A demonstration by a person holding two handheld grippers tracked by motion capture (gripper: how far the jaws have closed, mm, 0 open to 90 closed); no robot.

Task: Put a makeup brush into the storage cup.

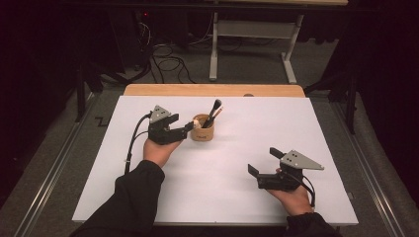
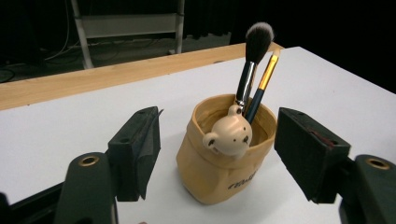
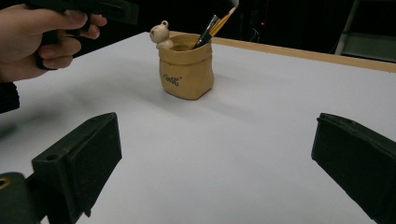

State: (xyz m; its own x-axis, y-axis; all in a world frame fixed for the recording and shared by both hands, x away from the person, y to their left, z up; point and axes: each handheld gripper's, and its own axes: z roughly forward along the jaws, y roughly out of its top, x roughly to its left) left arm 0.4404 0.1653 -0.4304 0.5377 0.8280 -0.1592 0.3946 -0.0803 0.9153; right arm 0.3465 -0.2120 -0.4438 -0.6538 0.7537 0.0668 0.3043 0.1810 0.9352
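Note:
A tan pouch-shaped cup [image 1: 202, 132] with a small bear figure [image 2: 229, 135] on its rim stands on the white tabletop [image 1: 247, 123]. Two makeup brushes [image 1: 214, 111] lean inside it, bristles up. My left gripper [image 1: 190, 127] is just left of the cup. In the left gripper view the cup [image 2: 219, 172] lies between the open jaws of the left gripper [image 2: 219, 116], with a gap on each side and no pad touching it. My right gripper [image 1: 263, 160] rests near the front right, open with nothing between its jaws. In the right gripper view the cup [image 3: 187, 74] stands far ahead of the right gripper [image 3: 217, 126].
A wooden strip [image 1: 212, 90] borders the far edge of the white top. Behind it stand a white table frame [image 1: 252, 44] and loose cables [image 1: 168, 64] on the floor. Bare white surface lies between the cup and the right gripper.

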